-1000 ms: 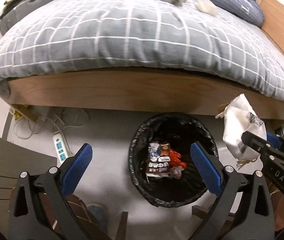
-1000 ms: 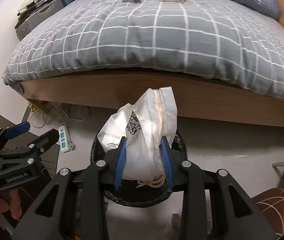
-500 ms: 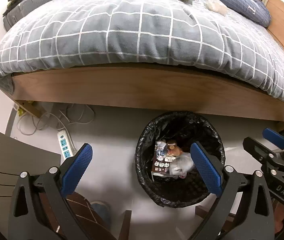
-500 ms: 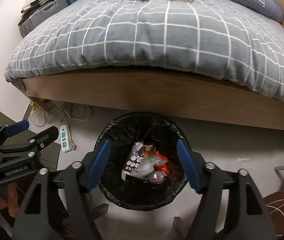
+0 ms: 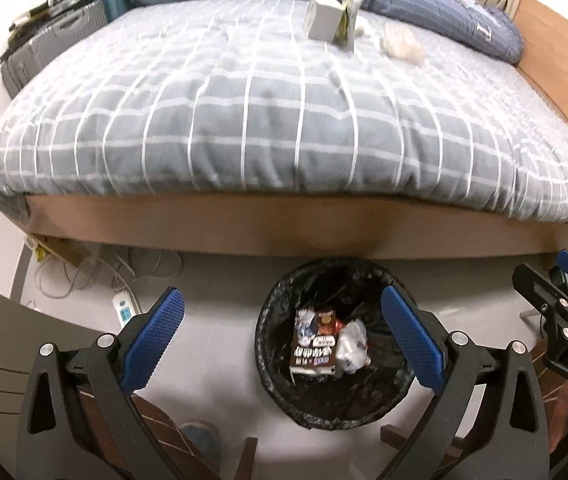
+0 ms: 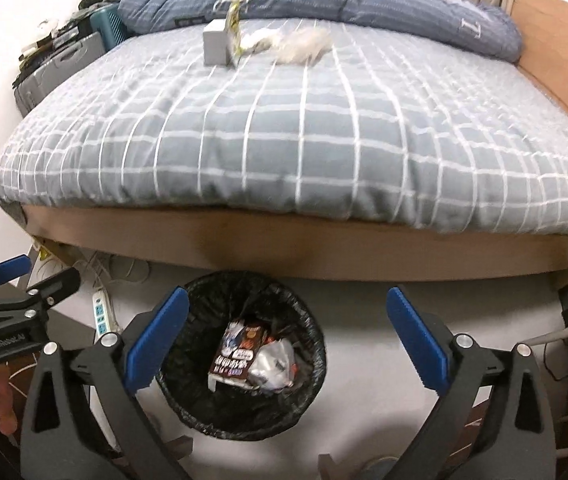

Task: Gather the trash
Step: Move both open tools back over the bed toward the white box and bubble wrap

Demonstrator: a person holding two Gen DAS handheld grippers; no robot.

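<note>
Both claws, left (image 5: 281, 334) and right (image 6: 284, 334), gape wide, empty, above the bin (image 6: 239, 354) (white bag (image 6: 273, 364), seemingly crumpled, inside).

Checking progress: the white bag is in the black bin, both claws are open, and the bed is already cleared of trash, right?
Not quite. The white bag is in the black bin, but the bed isn't cleared: a grey box, yellow wrapper and crumpled plastic remain, per the right wrist view.
</note>
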